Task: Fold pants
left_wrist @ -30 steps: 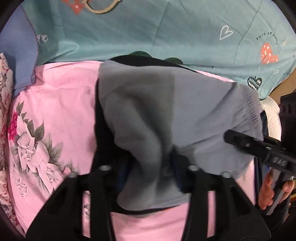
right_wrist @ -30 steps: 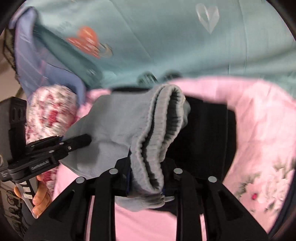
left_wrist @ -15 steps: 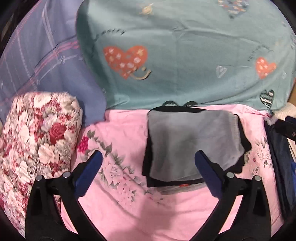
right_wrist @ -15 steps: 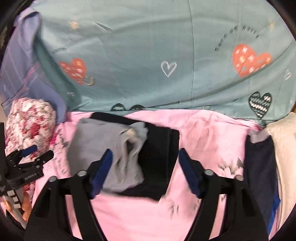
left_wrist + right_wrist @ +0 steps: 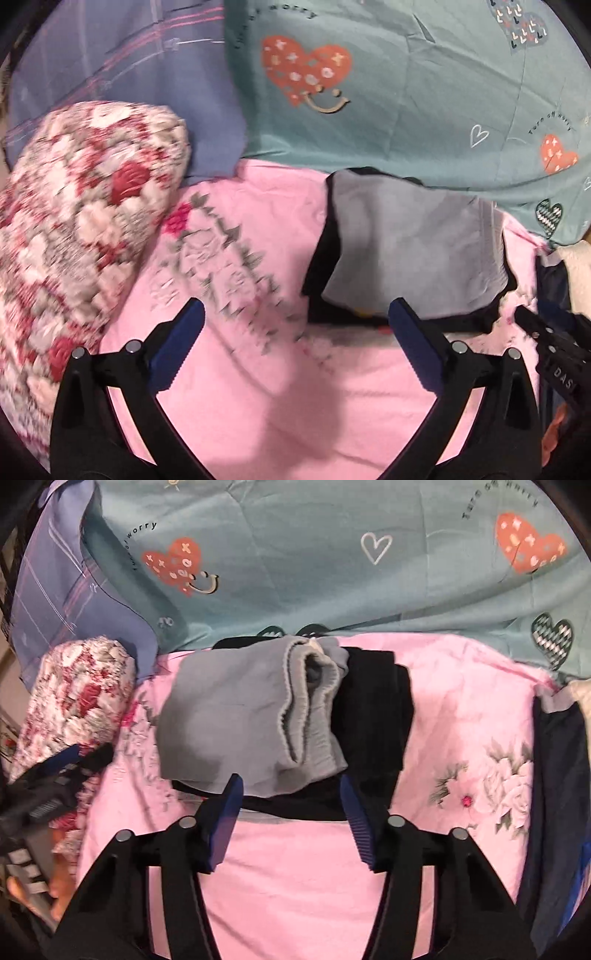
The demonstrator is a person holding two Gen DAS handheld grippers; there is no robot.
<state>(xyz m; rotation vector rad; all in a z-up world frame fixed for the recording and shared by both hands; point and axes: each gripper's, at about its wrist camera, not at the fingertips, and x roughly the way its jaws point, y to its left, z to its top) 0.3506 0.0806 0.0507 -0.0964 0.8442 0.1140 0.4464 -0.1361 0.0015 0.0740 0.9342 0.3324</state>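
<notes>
Folded grey pants [image 5: 413, 254] lie on top of a folded black garment [image 5: 321, 258] on the pink floral sheet [image 5: 258, 369]. In the right wrist view the grey pants [image 5: 229, 716] show their elastic waistband on the right, over the black garment [image 5: 373, 723]. My left gripper [image 5: 295, 317] is open and empty, drawn back to the left of the pile. My right gripper [image 5: 290, 786] is open and empty, just in front of the pile's near edge. Each gripper shows at the edge of the other's view, the right one [image 5: 550, 354] and the left one [image 5: 55, 775].
A teal duvet with hearts [image 5: 424, 92] lies behind the pile. A red floral rolled quilt [image 5: 74, 229] sits at the left, with a purple plaid sheet [image 5: 110, 55] behind it. Dark navy clothing [image 5: 557, 794] and a cream item [image 5: 576, 266] lie at the right.
Both grippers let go of the grey pants, opened and pulled back. The pants now lie folded on the black garment. The left gripper swung leftward.
</notes>
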